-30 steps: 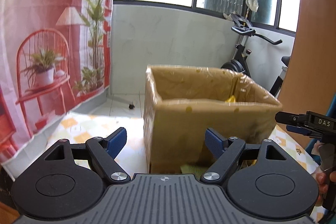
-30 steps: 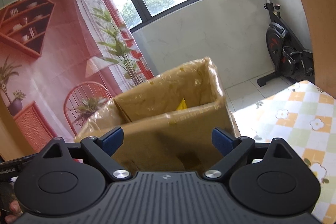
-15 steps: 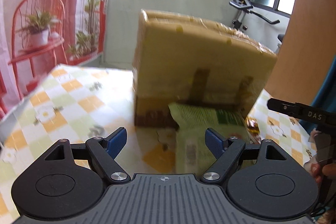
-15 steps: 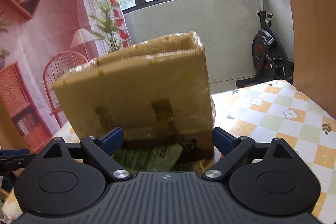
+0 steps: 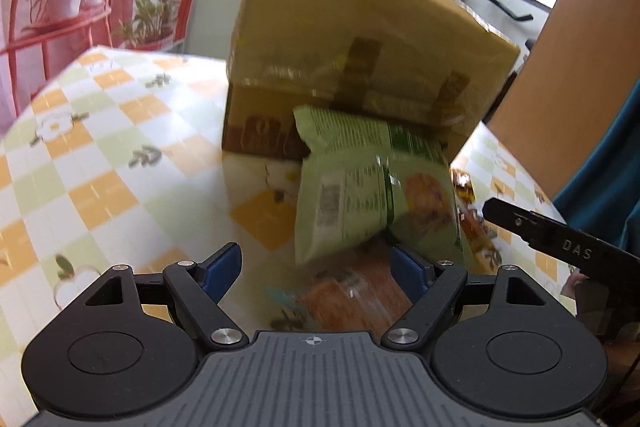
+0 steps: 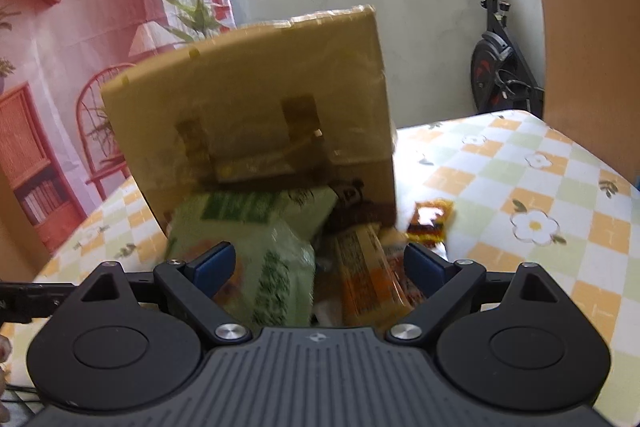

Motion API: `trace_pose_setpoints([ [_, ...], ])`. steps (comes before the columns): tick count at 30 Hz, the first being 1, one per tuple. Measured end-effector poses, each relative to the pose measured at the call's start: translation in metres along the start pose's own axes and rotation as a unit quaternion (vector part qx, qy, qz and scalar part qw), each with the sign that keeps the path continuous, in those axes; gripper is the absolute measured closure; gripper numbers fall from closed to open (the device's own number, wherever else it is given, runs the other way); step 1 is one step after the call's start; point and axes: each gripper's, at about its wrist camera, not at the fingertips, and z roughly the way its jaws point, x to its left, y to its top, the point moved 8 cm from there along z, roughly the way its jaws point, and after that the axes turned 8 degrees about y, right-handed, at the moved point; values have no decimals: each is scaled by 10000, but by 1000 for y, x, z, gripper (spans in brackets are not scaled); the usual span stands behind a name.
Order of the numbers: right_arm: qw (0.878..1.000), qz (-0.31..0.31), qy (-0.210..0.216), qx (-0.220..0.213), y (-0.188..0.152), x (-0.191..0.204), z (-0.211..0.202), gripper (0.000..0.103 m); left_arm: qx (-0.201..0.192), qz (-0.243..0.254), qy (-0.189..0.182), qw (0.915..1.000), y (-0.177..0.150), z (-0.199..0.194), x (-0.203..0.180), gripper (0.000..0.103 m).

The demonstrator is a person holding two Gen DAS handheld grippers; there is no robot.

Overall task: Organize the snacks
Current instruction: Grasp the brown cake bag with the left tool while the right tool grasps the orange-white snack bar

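Observation:
A tall cardboard box (image 5: 360, 67) wrapped in clear tape stands on the checked tablecloth; it also shows in the right wrist view (image 6: 256, 115). A green snack bag (image 5: 368, 187) lies in front of it, also seen in the right wrist view (image 6: 256, 247). An orange packet (image 6: 368, 275) and a small red-brown packet (image 6: 432, 219) lie beside it. My left gripper (image 5: 316, 267) is open and empty, low over the table, just short of the green bag. My right gripper (image 6: 320, 263) is open and empty above the green bag and orange packet.
The table (image 5: 100, 155) has a yellow, green and white checked cloth. A brown packet (image 5: 352, 303) lies under the left gripper. An exercise bike (image 6: 496, 59) stands by the far wall. A wooden panel (image 5: 580, 67) rises at the right.
Both grippers have dropped from looking into the box's open top to low in front of it. The snack packets on the table have come into view. Both stay open.

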Motion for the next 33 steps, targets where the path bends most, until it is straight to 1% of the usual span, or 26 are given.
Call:
trace_pose_setpoints([
  [5,9997,-2,-240,72,-17,-7,1,10,180,131,-77,9997,-13,5,-11,20],
  [11,9983,-258,-337,387,-38,-5,10,10,376,90,-124,9992,-21,12,-13,20],
  [15,9971,-310,-305,625,-49,-4,16,10,418,79,-142,9990,-23,12,-13,20],
  [19,9947,-566,-229,832,-59,6,18,10,471,29,-216,9987,-24,12,-15,20],
  [22,9919,-805,-180,966,-63,14,19,10,684,2,-300,9972,-28,15,-15,20],
  [25,9901,-911,-191,1055,-65,19,20,10,861,-86,-434,9953,-32,18,-14,21],
  [30,9877,-955,-219,1220,-69,20,21,10,853,-115,-602,9945,-35,18,-16,22],
  [33,9855,-1080,-142,1301,-72,27,23,11,897,-142,-662,9937,-38,20,-16,27],
])
